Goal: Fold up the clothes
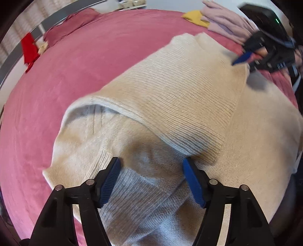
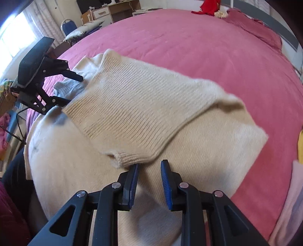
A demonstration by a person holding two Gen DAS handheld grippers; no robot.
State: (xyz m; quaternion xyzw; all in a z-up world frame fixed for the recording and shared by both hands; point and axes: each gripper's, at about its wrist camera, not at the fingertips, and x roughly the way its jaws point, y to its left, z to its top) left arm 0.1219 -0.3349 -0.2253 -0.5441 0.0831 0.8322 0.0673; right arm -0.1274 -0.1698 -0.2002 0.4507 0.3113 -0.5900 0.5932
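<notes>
Left tongs (image 1: 151, 166) agape | cream sweater (image 1: 180, 106) | pink bedspread (image 1: 85, 66) | no legible writing

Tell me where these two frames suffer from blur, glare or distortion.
Left wrist view: the right tool is smeared by motion blur, and the fisheye bows the pink bedspread. Right wrist view: the window is blown out, and the cream sweater's edges look soft.

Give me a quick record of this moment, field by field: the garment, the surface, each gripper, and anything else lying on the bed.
garment: cream knit sweater, one sleeve folded across its body
surface: pink bedspread
left gripper: open, over the sweater
right gripper: open, just short of the sleeve cuff
other items: red cloth at the far edge, yellow cloth, pale pink garment
</notes>
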